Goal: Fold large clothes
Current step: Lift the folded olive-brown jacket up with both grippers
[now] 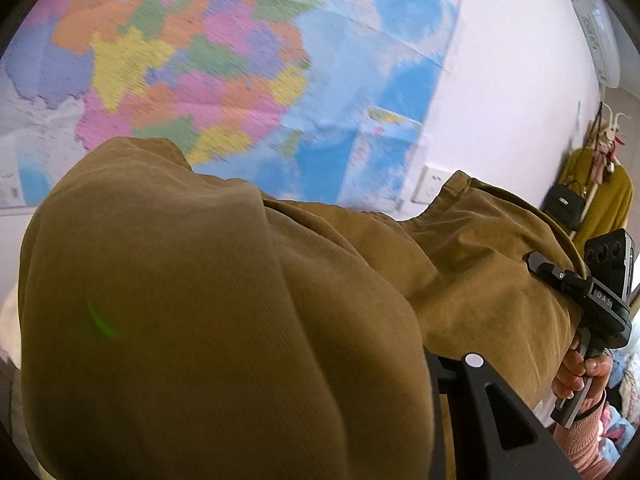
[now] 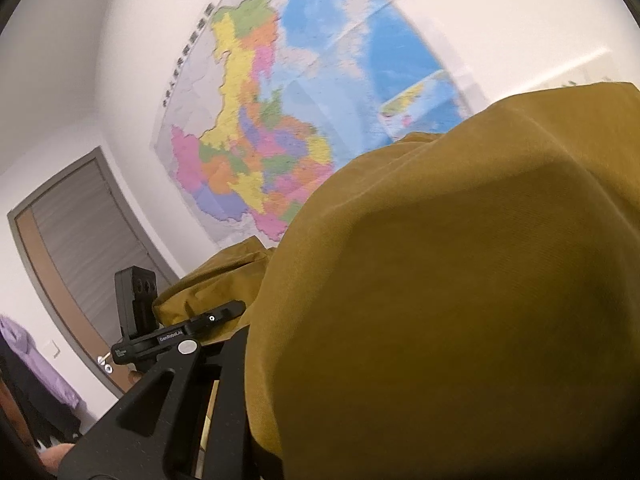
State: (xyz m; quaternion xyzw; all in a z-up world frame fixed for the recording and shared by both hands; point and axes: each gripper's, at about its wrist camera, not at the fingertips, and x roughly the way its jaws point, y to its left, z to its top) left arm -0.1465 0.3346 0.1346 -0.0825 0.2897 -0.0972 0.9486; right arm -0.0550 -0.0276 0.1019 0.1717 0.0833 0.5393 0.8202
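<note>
Both grippers, left gripper (image 2: 224, 312) and right gripper (image 1: 536, 260), look clamped on the mustard garment (image 1: 224, 300), fingers buried in cloth. Heavy fabric could slip out mid-lift.

Large coloured wall map (image 1: 224, 60) pinned on white wall (image 1: 512, 80), blurred. Air conditioner (image 1: 596, 28) high up near wall's right end. White switch plate (image 1: 430, 184) just beside map's lower right corner. Mustard coat (image 1: 600, 196) and black handbag (image 1: 562, 204) hanging together. Grey-framed door (image 2: 80, 248) left of map; purple garment (image 2: 28, 360) beside it.
</note>
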